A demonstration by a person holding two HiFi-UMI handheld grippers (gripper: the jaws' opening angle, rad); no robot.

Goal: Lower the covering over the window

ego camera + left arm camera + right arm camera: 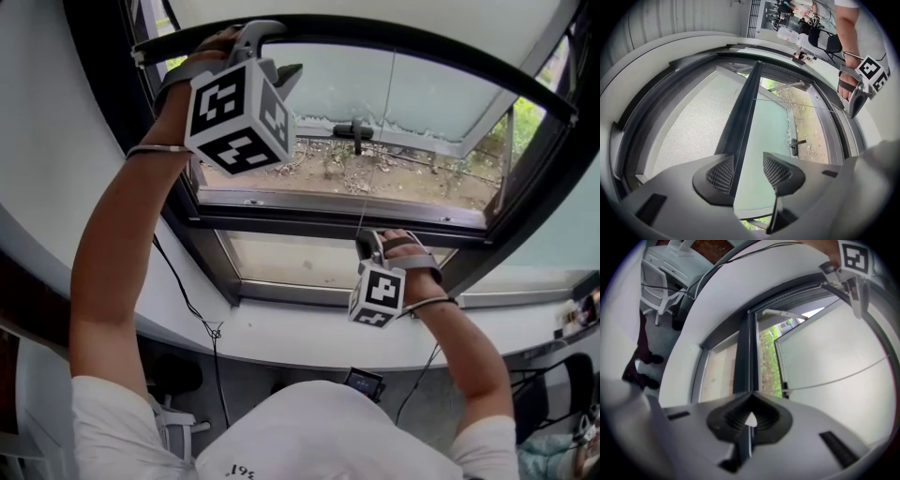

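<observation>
The window covering is a grey mesh screen ending in a black bottom bar that crosses the top of the window. My left gripper is raised at the bar's left end. In the left gripper view the bar runs between the jaws of the left gripper and lies against the left pad, with a gap to the right pad. A thin cord hangs from the bar to my right gripper, which is low at the window frame. The right gripper is shut on the cord.
Behind the bar an open glass pane with a dark handle swings outward over gravel. A white curved sill carries a black cable. A small device lies near my chest, and chairs stand farther off.
</observation>
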